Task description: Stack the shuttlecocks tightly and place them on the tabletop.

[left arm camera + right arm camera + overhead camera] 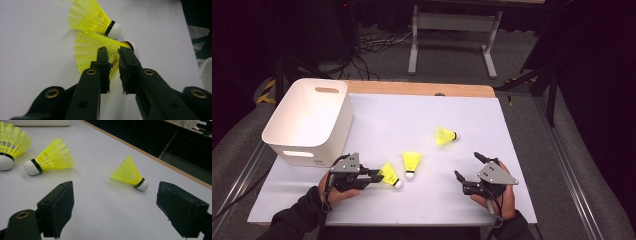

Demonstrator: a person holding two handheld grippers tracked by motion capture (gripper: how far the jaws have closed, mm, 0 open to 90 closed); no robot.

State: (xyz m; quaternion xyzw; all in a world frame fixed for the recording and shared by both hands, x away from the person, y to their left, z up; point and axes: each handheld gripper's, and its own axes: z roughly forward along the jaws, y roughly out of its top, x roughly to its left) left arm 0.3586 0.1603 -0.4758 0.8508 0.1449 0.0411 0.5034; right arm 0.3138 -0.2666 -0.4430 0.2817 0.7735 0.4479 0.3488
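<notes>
The bin [309, 120] stands at the table's [422, 205] left rear, open and apparently the destination. Just in front of it, the left gripper [379, 176] has its jaws nearly closed on the skirt of the near shuttlecock [390, 175], which lies on the table. In the left gripper view the jaws pinch the mesh [95, 50] at its rim. Judgement: grip lightly, since the mesh would deform, and lift clear of the middle shuttlecock [411, 163] just beside it. The far shuttlecock [445, 136] lies apart, towards the right. The right gripper [467, 167] hovers with jaws wide, holding nothing.

Hard to make out: the bin's interior, whether the two nearer skirts touch, and the grip's firmness.
</notes>
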